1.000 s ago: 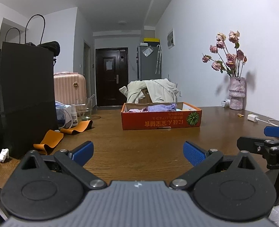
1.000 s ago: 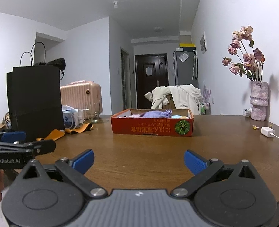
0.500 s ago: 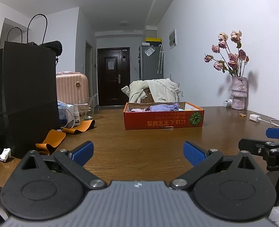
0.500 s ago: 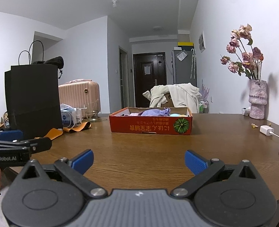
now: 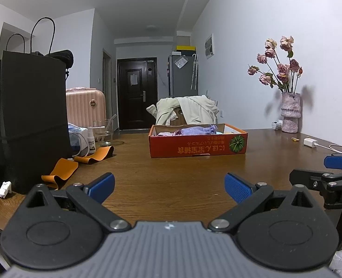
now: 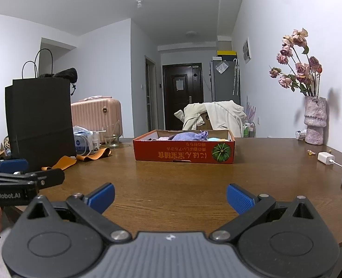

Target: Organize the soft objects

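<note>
While both tools hang level over the near edge of the brown wooden table (image 5: 171, 173), this is how the room lies, from left to right:

Far left: a tall black paper carrier bag (image 5: 31, 115) stands on the table; a curled orange fabric band (image 5: 62, 171) lies at its foot, with a small white spray bottle (image 5: 91, 139) and a clear glass (image 5: 106, 132) just behind.

Left tongs: the left gripper (image 5: 169, 185) has its blue-padded fingers (image 5: 101, 185) spread wide, nothing between them; it hangs above bare wood.

Middle: a shallow red cardboard box with a pumpkin print (image 6: 184, 153) sits well beyond both tools; a crumpled lilac cloth (image 6: 189, 136) lies inside it with other pale soft pieces, too small to tell apart.

Right tongs: the right gripper (image 6: 169, 197) is likewise spread, holding nothing; it is level with the left one and well apart from the box.

Far right: a white charger plug with cable (image 6: 326, 157) lies on the wood; a mottled pink vase of dried roses (image 6: 314, 120) stands by the wall.
</note>
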### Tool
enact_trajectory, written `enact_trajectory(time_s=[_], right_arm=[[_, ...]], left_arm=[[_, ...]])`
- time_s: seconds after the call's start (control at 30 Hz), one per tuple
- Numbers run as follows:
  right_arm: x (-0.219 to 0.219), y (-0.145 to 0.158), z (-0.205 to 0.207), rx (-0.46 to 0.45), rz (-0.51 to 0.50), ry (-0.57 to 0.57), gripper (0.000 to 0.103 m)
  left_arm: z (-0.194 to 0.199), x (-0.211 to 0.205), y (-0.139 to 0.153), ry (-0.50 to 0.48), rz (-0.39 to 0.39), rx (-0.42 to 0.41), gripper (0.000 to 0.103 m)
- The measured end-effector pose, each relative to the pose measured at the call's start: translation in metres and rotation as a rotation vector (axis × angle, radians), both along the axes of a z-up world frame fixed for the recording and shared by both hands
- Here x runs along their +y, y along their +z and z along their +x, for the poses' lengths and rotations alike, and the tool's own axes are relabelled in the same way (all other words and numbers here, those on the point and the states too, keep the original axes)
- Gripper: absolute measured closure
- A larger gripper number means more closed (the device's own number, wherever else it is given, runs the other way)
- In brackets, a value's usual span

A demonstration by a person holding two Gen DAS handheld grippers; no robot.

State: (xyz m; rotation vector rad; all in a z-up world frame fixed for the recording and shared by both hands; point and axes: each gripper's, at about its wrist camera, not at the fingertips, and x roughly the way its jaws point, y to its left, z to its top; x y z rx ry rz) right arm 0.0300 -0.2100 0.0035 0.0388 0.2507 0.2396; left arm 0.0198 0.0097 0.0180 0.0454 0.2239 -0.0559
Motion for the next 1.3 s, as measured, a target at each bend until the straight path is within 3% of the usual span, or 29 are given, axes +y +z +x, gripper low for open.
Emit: enact_trajectory(time_s=[1.3], right_arm=[[-0.002, -0.003, -0.004, -0.004, 0.012, -0.011, 0.0]], left_arm=[[-0.011, -0.004, 0.004, -0.023, 0.001, -0.03, 0.0]])
